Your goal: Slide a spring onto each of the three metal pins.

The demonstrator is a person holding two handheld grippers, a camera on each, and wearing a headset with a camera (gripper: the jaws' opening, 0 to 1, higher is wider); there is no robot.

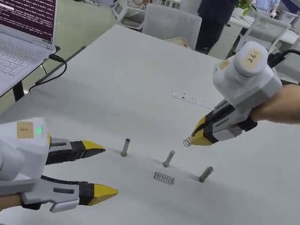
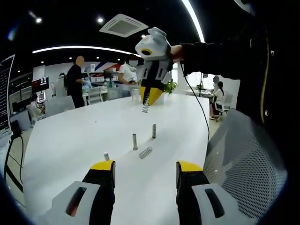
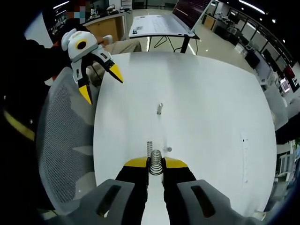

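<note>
Right gripper (image 3: 155, 162) fingers pinched on a spring (image 3: 155, 168), seen end-on. Head view: left gripper (image 1: 107, 168) fingers wide apart, empty; loose spring (image 1: 164, 177) lying on surface (image 1: 140, 84); one pin (image 1: 205, 174) wears a coil.

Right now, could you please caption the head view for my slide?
Right claw grips a spring near two bare pins; left claw hangs open.

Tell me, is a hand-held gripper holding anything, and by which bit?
The right hand-held gripper pinches a spring by one end, the rest poking out. The left hand-held gripper is open, holding nothing.
</note>
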